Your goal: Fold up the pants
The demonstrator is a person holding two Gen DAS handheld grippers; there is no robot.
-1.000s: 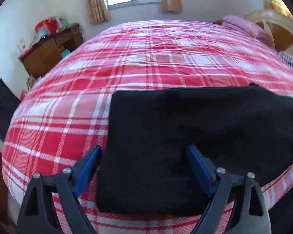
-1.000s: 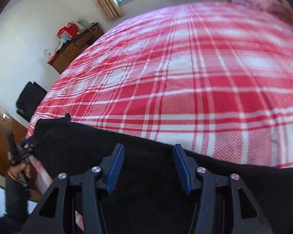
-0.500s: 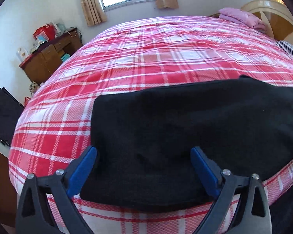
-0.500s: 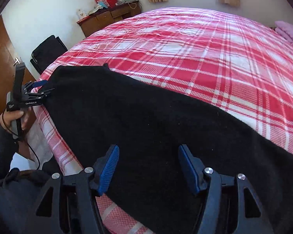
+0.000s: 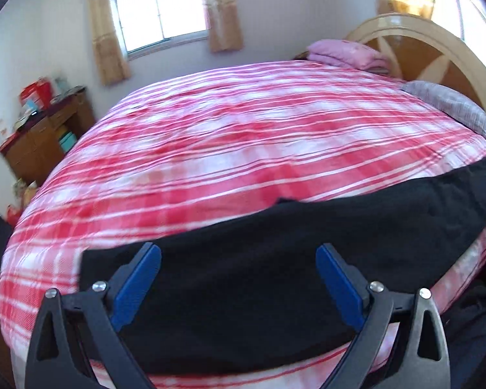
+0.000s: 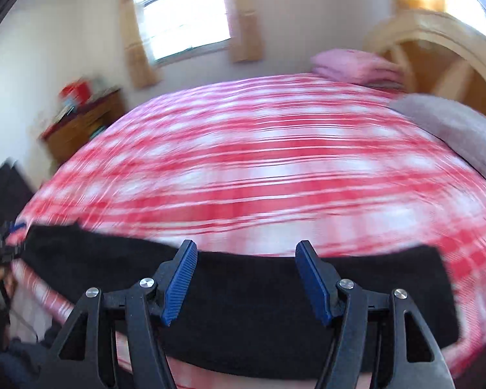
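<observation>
The black pants lie flat along the near edge of the bed with the red and white plaid cover. In the right wrist view the pants stretch as a long dark band across the near edge. My left gripper is open and empty above the pants' left end. My right gripper is open and empty above the pants' middle. The left gripper also shows at the far left of the right wrist view, held in a hand. Both views are blurred by motion.
A pink folded blanket and a grey pillow lie at the headboard on the right. A wooden dresser with clutter stands at the left wall. A window with curtains is behind the bed.
Both grippers have lifted and tilted up, so the window and headboard come into view. The right gripper has swung to face the far wall. The pants stay flat on the bed.
</observation>
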